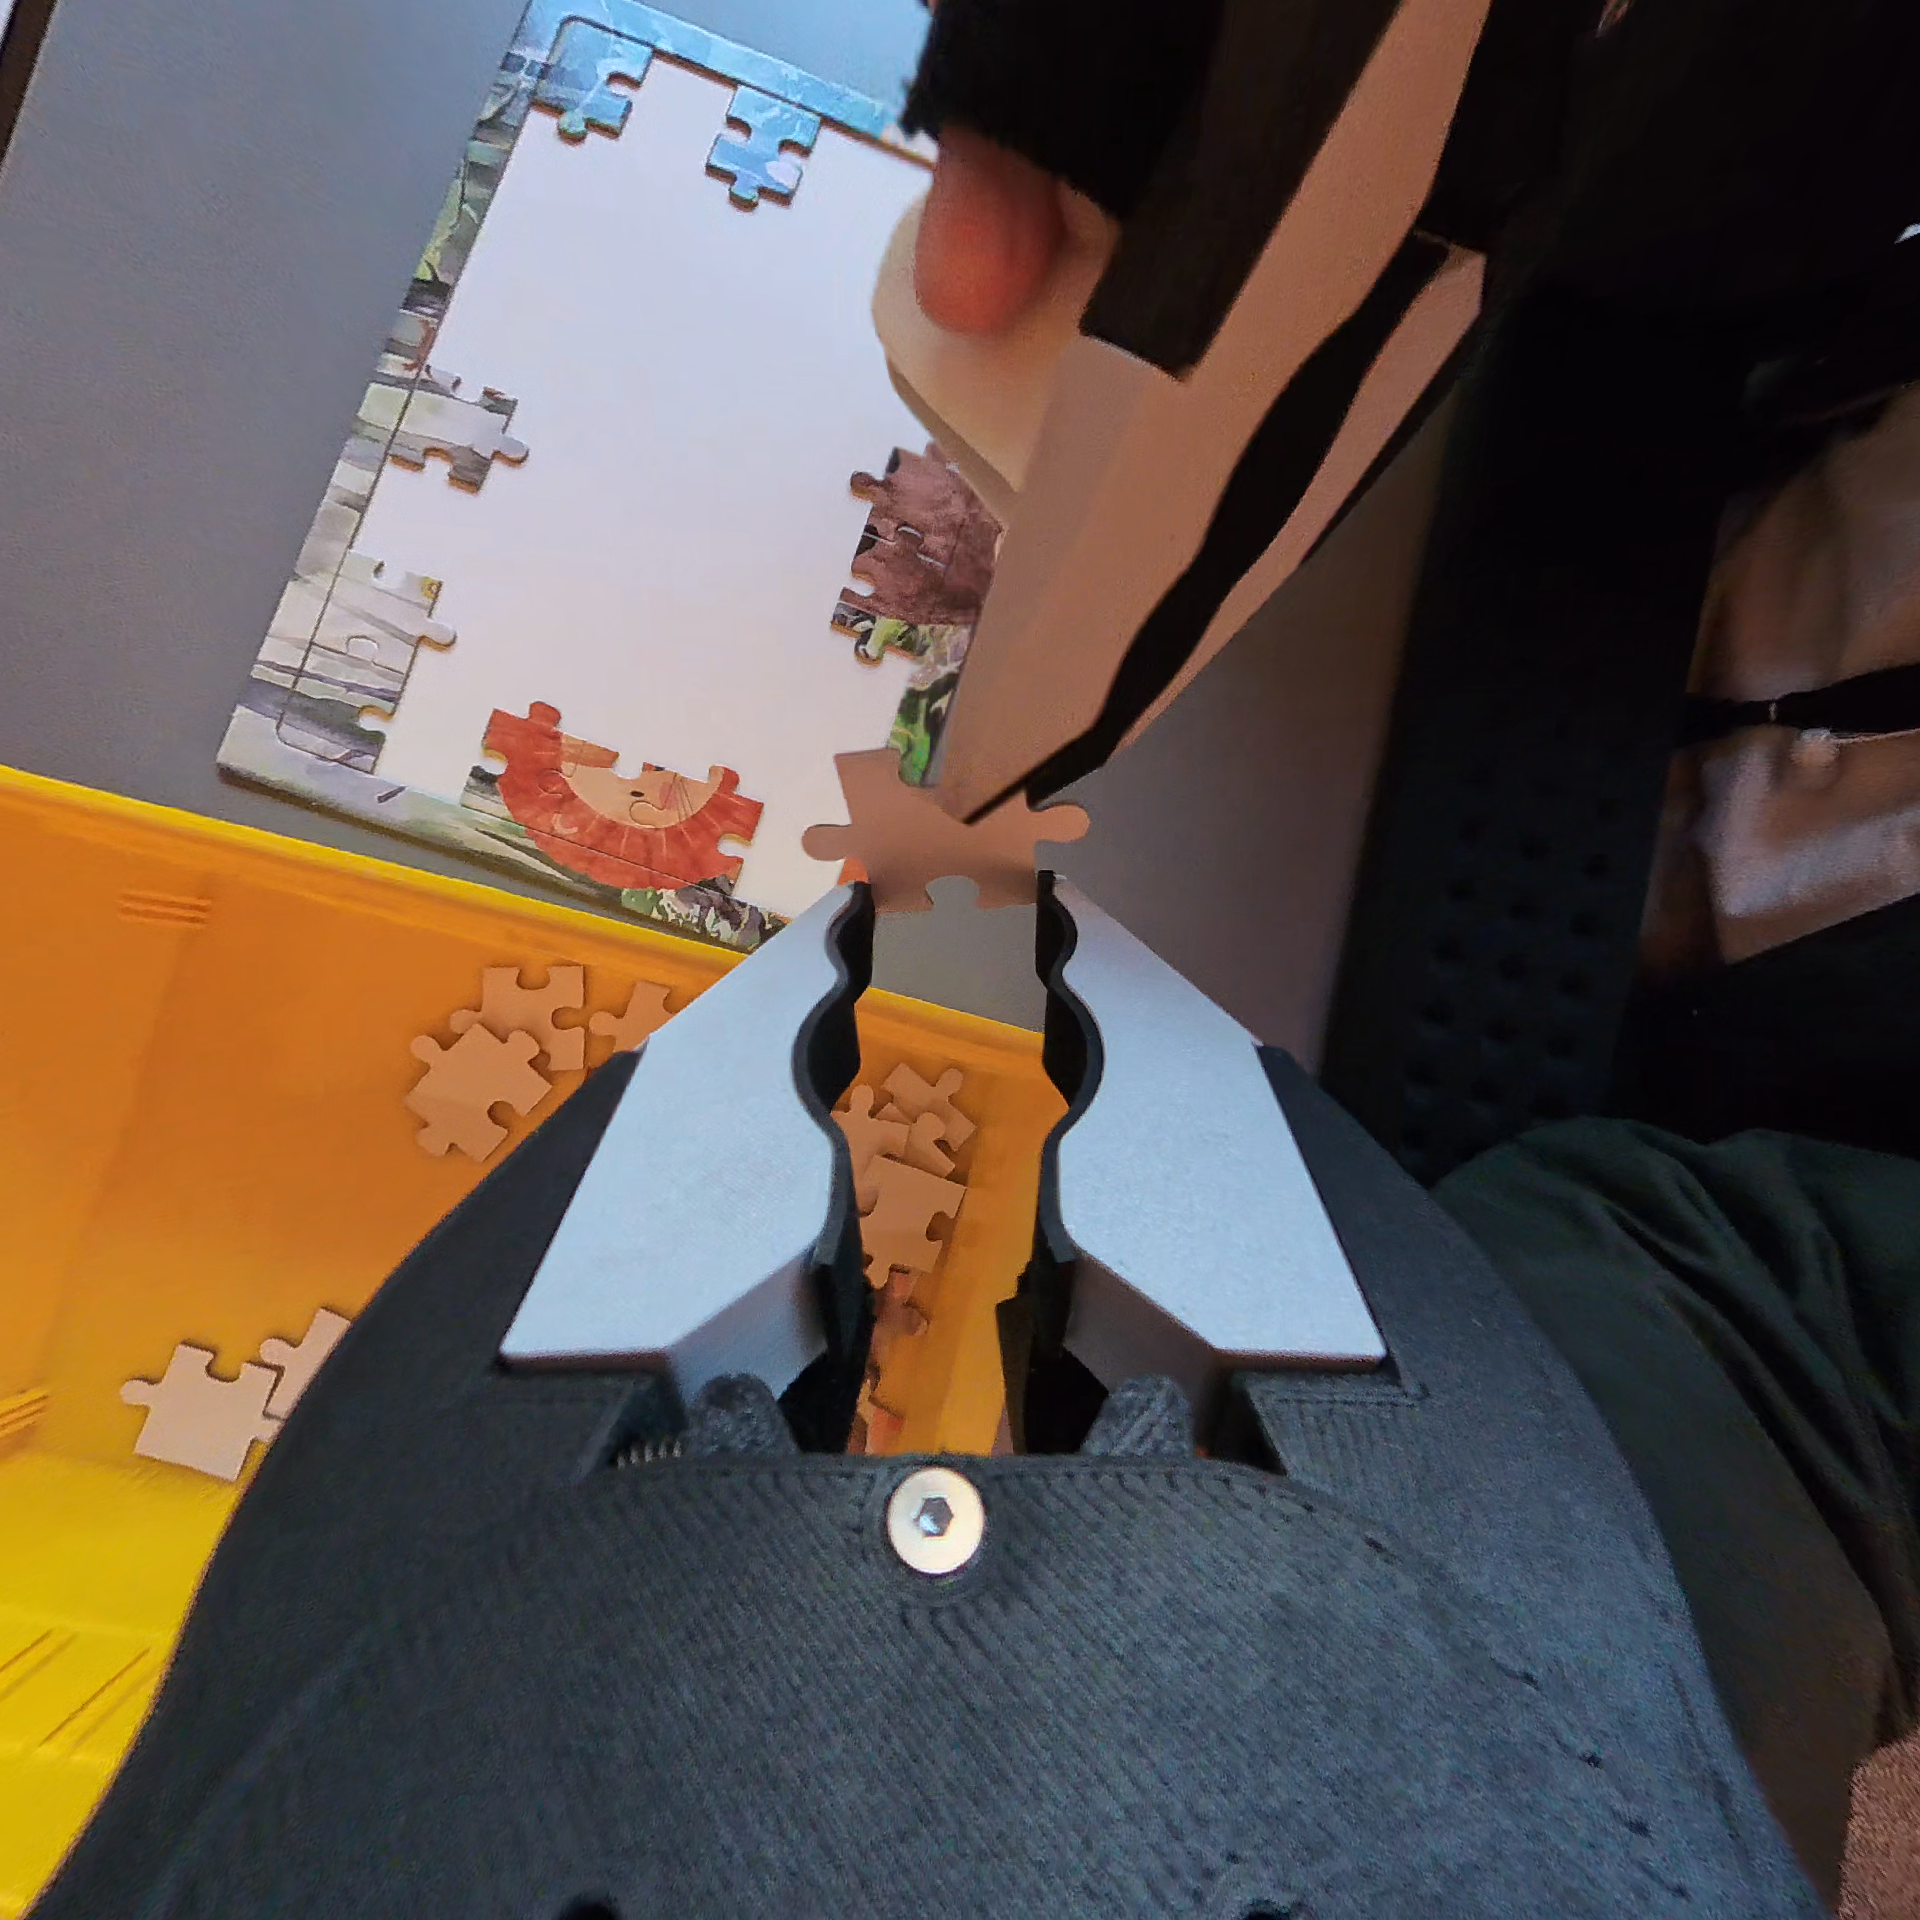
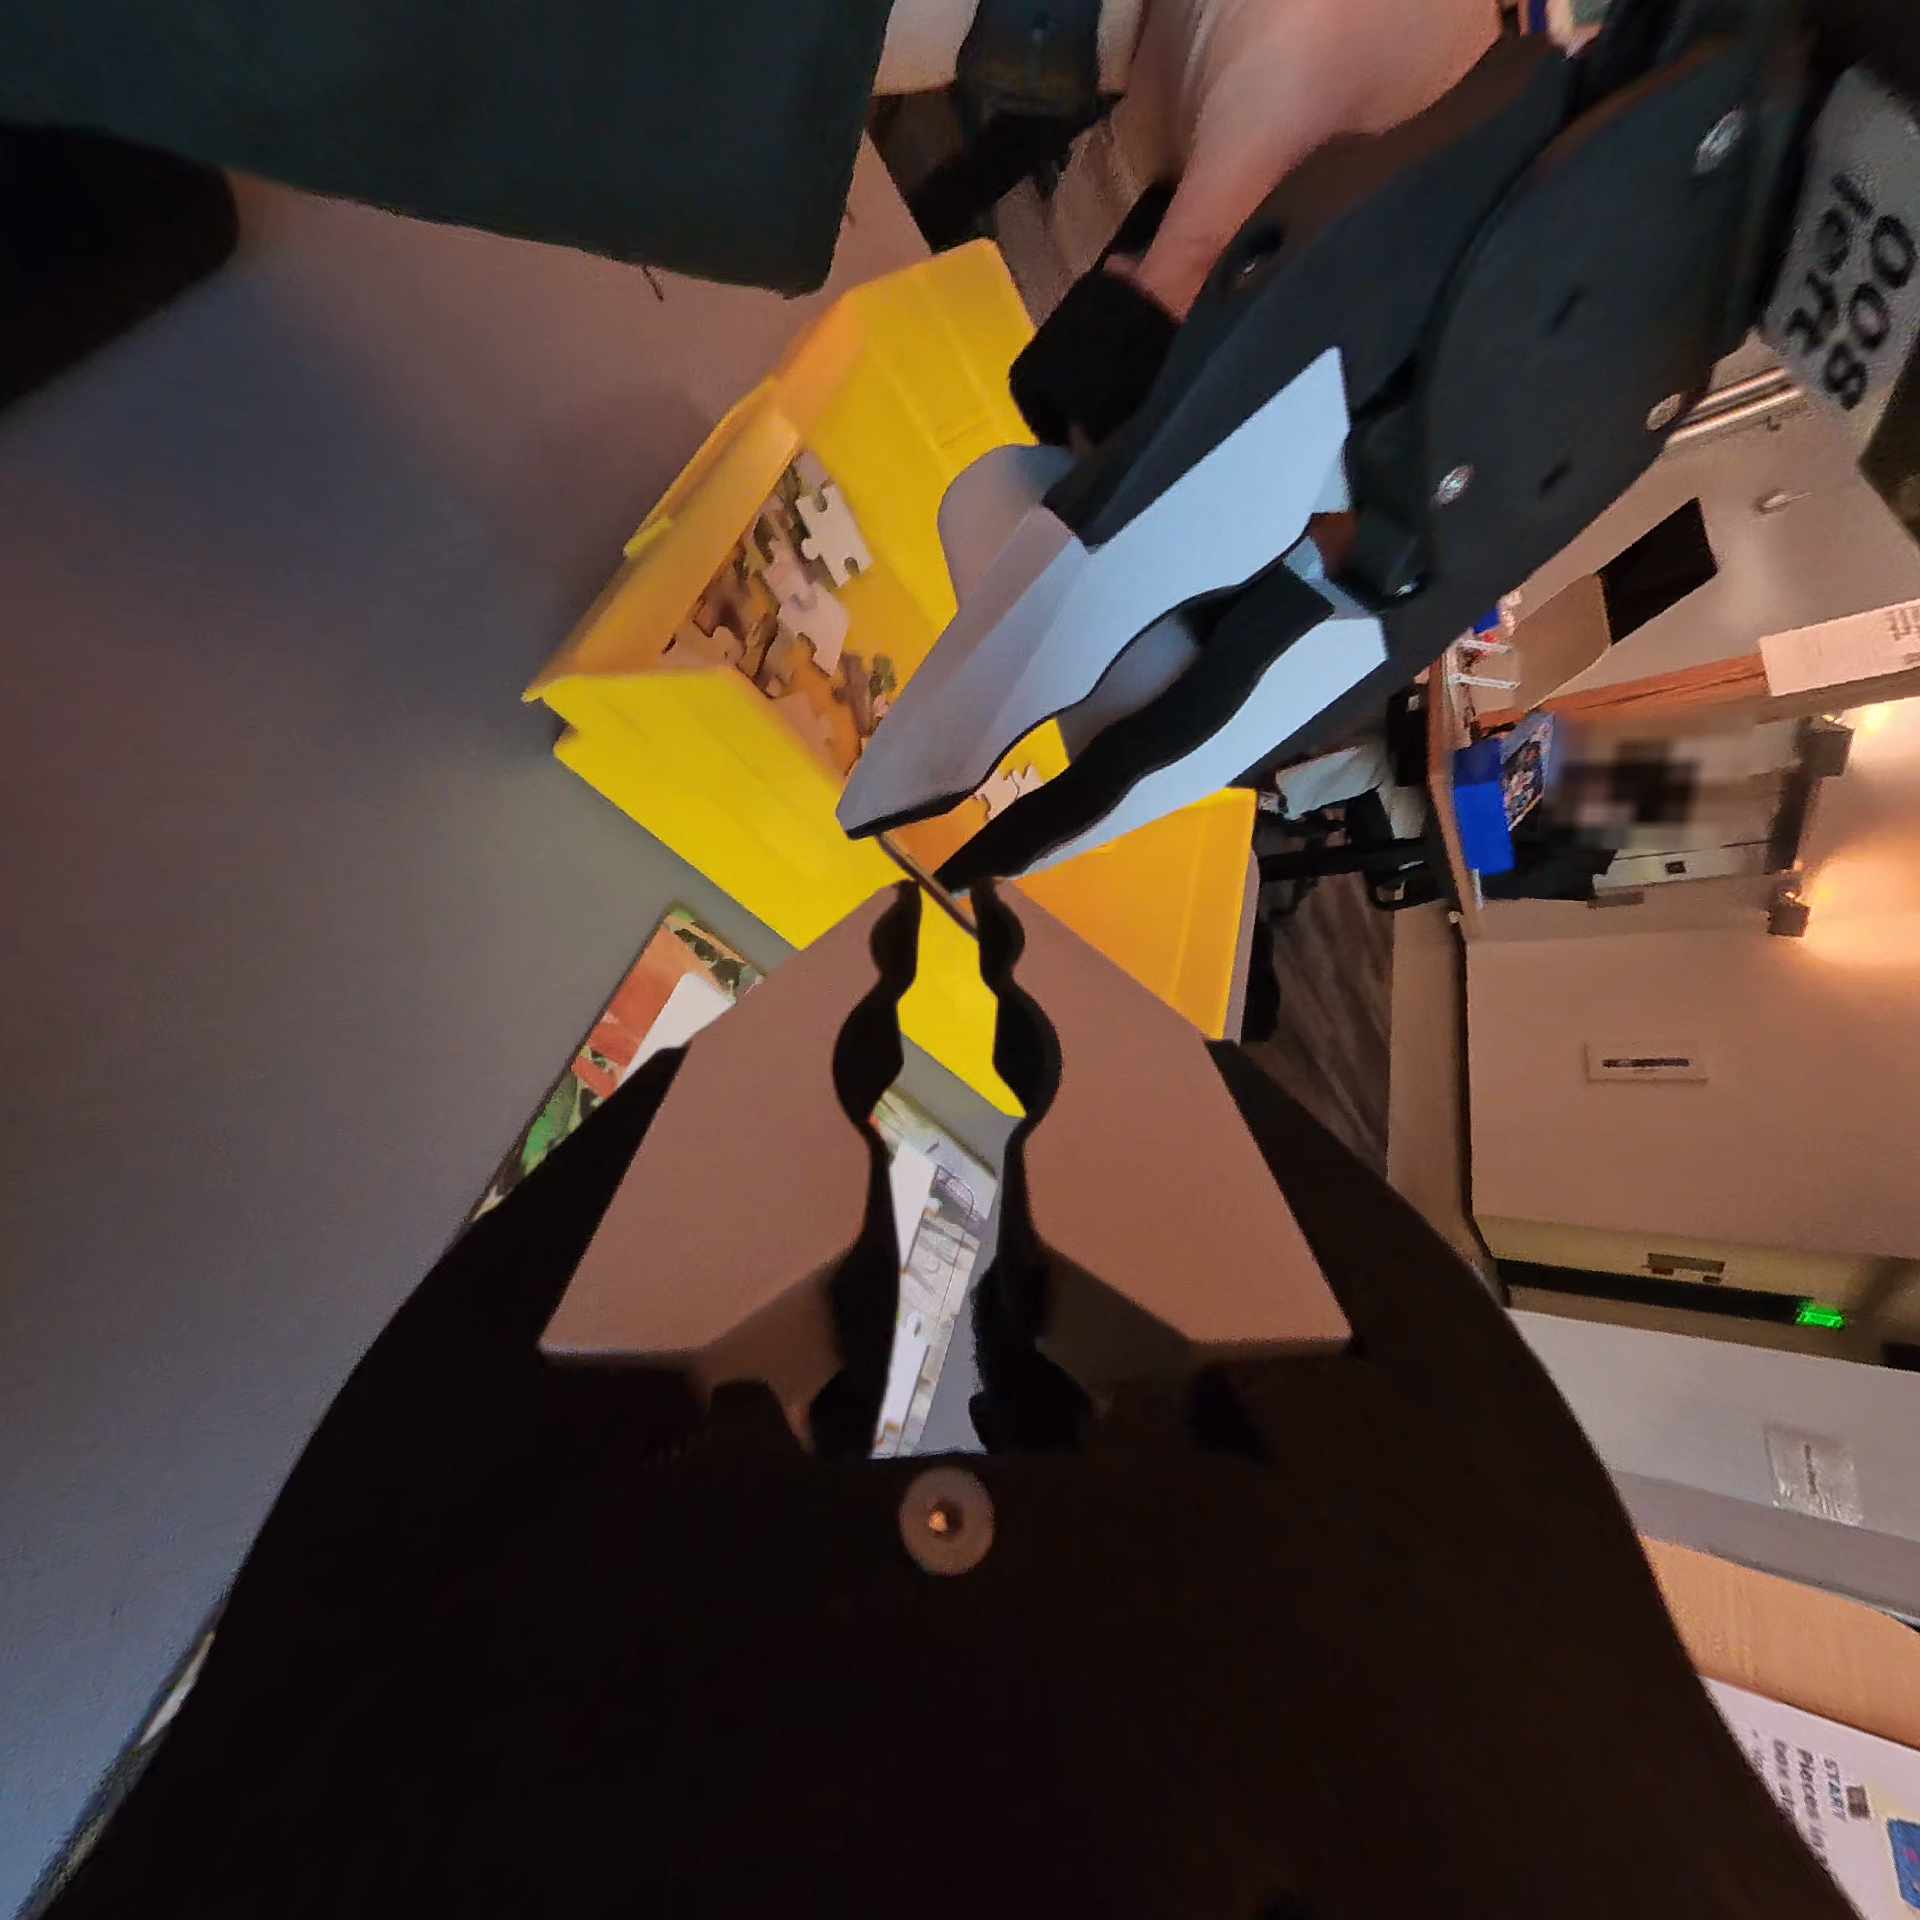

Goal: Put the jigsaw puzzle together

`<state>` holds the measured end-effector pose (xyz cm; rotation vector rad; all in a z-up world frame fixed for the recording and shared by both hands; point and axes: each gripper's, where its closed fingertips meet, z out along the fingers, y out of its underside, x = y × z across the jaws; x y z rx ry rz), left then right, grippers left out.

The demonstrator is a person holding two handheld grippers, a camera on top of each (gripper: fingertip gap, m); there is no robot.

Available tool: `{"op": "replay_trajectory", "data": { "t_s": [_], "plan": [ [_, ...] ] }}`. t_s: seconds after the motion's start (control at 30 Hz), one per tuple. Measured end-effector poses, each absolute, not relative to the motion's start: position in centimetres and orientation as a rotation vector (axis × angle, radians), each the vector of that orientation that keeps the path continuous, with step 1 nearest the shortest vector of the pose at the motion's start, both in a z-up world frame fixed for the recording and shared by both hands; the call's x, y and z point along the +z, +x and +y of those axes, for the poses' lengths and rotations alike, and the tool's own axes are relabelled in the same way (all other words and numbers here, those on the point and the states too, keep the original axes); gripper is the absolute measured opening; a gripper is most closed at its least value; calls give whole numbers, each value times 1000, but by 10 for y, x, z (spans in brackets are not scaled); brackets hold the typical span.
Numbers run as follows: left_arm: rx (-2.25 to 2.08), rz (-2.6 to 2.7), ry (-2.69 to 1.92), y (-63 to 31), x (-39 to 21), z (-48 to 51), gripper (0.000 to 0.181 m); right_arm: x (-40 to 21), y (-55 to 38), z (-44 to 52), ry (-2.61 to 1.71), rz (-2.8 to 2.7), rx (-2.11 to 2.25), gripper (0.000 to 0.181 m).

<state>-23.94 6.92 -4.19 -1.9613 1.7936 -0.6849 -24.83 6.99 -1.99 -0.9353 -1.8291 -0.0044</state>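
loose pieces [image 1: 896,1174] partly behind left tongs [image 1: 951,904], puzzle board [image 1: 665,436] cut off at top

The two grippers meet tip to tip above the grey table [image 1: 125,416], a puzzle piece [image 1: 940,847] between them leaving no gap. The yellow bin [image 1: 156,1039] of loose pieces blocks the near side; the puzzle board [image 1: 644,416] beyond lies mostly bare in its middle, open to approach from above.
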Motion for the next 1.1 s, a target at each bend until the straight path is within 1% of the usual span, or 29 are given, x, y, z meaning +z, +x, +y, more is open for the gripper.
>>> {"op": "replay_trajectory", "data": {
  "t_s": [0.07, 0.1, 0.17, 0.23, 0.3, 0.37, 0.43, 0.5, 0.63, 0.7, 0.77, 0.87, 0.93, 1.03, 1.1],
  "plan": [
    [-697, 1754, -1953, -239, -38, 74, 29, -21, -244, 76, -986, -1822, -5, 8],
    [-700, 1696, -1957, -239, -34, 80, 29, -21, -240, 80, -1041, -1804, 24, 2],
    [-736, 1551, -1950, -237, -18, 95, 52, -8, -233, 94, -1232, -1642, 244, 1],
    [-787, 1437, -1880, -236, 3, 105, 60, 17, -221, 114, -1492, -1351, 625, 1],
    [-803, 1355, -1795, -237, 23, 113, 62, 47, -207, 118, -1627, -1050, 1167, 1],
    [-836, 1316, -1722, -236, 38, 113, 58, 79, -185, 123, -1603, -751, 1646, 0],
    [-896, 1313, -1675, -231, 47, 108, 53, 91, -166, 130, -1561, -592, 1837, 0],
    [-982, 1297, -1632, -219, 59, 104, 52, 91, -158, 132, -1575, -544, 1837, 0],
    [-1302, 1249, -1548, -191, 86, 87, 50, 113, -123, 114, -1554, -506, 1821, 0],
    [-1309, 1253, -1565, -187, 84, 88, 47, 113, -81, 108, -1616, -468, 1669, 1],
    [-1258, 1273, -1587, -186, 79, 89, 45, 103, -16, 105, -1695, -340, 1471, 1],
    [-1240, 1281, -1583, -186, 81, 86, 43, 68, 108, 92, -1756, 33, 1185, 1],
    [-1261, 1285, -1573, -185, 84, 82, 42, 26, 167, 67, -1804, 253, 1093, 0],
    [-1255, 1291, -1593, -183, 82, 82, 42, -40, 191, 30, -1878, 445, 1116, 0],
    [-1230, 1288, -1626, -182, 76, 85, 42, -62, 179, 18, -1849, 493, 1235, 0]
  ]
}}
